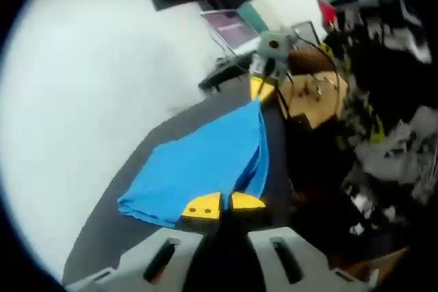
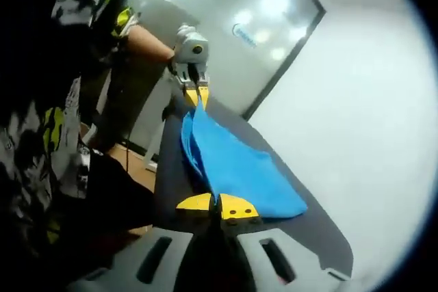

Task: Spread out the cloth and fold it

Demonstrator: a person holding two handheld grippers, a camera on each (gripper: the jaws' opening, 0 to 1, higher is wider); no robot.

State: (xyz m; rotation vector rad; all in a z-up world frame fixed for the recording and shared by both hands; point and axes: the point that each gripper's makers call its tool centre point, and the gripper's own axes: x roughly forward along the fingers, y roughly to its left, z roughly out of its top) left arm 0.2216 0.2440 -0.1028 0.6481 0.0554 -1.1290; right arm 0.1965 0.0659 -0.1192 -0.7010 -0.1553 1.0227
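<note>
Both tongs, left point(image 1: 225, 204) and right point(image 2: 217, 205), clamp blue cloth point(image 1: 198, 165) corners; far edge sags over dark table point(image 1: 109, 230).

Bare dark table point(image 1: 109, 230) lies open beside the cloth point(image 1: 198, 169); clutter point(image 1: 311, 94) crowds its far end.

The cloth point(image 1: 205, 162) is plain bright blue, with no pattern. The bench point(image 1: 109, 227) under it is dark grey. The left gripper point(image 1: 224, 206) has yellow tips on a pale grey body, and the right gripper point(image 2: 217, 206) has the same yellow tips and pale grey body. The person's sleeve point(image 2: 48, 135) is black with a white and yellow print. The wall point(image 1: 89, 87) is white.
</note>
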